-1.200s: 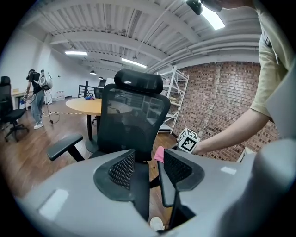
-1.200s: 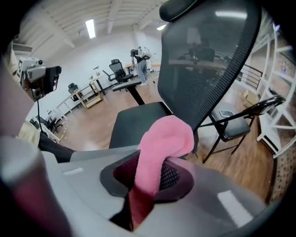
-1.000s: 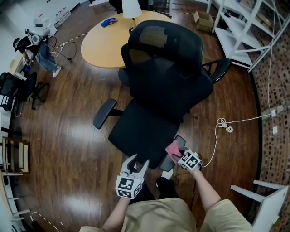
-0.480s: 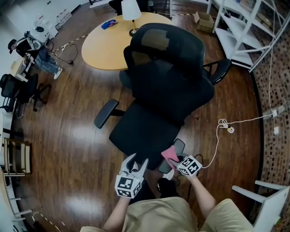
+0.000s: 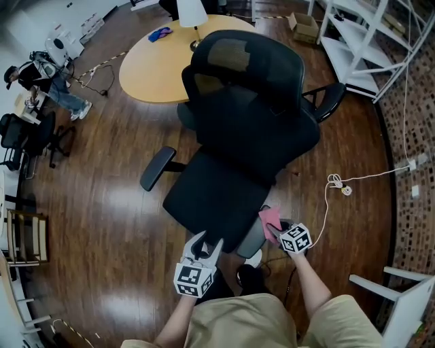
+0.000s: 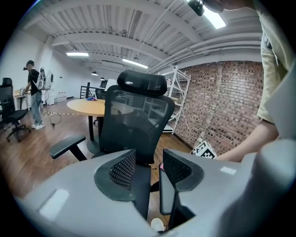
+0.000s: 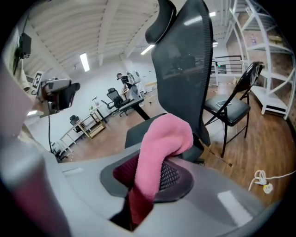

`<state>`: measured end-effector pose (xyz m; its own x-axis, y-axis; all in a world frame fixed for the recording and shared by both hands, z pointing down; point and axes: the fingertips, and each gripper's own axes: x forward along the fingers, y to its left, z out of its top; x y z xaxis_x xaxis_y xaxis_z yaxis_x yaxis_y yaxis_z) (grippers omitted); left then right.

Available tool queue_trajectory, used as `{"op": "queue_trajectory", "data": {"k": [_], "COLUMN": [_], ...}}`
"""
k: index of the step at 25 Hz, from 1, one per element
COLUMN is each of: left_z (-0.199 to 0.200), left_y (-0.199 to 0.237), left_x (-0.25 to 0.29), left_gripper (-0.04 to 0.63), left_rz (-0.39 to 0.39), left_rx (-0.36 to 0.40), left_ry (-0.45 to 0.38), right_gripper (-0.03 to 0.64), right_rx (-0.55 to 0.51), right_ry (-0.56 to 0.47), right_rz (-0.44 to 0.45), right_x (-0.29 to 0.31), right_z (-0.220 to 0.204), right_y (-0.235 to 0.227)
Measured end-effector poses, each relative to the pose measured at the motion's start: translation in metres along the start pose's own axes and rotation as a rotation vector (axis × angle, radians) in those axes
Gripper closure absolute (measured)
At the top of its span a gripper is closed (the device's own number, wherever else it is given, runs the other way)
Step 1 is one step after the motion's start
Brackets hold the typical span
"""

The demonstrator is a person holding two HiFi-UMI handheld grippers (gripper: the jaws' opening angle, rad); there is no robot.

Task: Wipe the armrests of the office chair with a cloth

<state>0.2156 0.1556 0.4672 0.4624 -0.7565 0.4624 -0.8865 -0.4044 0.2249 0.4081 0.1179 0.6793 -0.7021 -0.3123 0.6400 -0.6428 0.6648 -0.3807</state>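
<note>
A black office chair (image 5: 245,136) stands before me with its back to the far side. Its left armrest (image 5: 157,168) juts out free. The right armrest (image 5: 253,242) is at my right hand. My right gripper (image 5: 280,230) is shut on a pink cloth (image 5: 270,219) and holds it against that armrest's far end. In the right gripper view the cloth (image 7: 162,139) bulges out of the right gripper (image 7: 148,178). My left gripper (image 5: 207,242) hovers near the seat's front edge. Its jaws have just been closing and stand open with nothing between them, as the left gripper view shows (image 6: 148,159).
A round wooden table (image 5: 160,64) with a lamp (image 5: 190,12) stands behind the chair. A black folding chair (image 5: 327,102) and white shelving (image 5: 367,41) are at the right. A white cable (image 5: 336,185) lies on the wood floor. A person (image 5: 47,81) stands far left.
My right gripper drew the cloth back toward me along the armrest, then moved out to the right and forward again. The left gripper has stayed where it was.
</note>
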Motion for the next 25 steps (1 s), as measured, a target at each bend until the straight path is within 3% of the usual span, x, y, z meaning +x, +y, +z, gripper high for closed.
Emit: {"op": "queue_trajectory", "data": {"k": [10, 20, 25], "left_z": [0.006, -0.006, -0.008], "left_y": [-0.002, -0.001, 0.006], "left_x": [0.006, -0.004, -0.011], "left_gripper": [0.425, 0.425, 0.425], "left_rz": [-0.014, 0.012, 0.034], "left_rx": [-0.004, -0.025, -0.043], "left_ry": [-0.008, -0.002, -0.019], "right_gripper": [0.546, 0.546, 0.545], "right_rx": [-0.046, -0.072, -0.057], "right_ry": [0.14, 0.2, 0.191], "right_rz": [0.233, 0.391, 0.42], "right_x": [0.002, 0.013, 0.025], "right_z": [-0.085, -0.086, -0.066], "right_y": [0.134, 0.17, 0.179]}}
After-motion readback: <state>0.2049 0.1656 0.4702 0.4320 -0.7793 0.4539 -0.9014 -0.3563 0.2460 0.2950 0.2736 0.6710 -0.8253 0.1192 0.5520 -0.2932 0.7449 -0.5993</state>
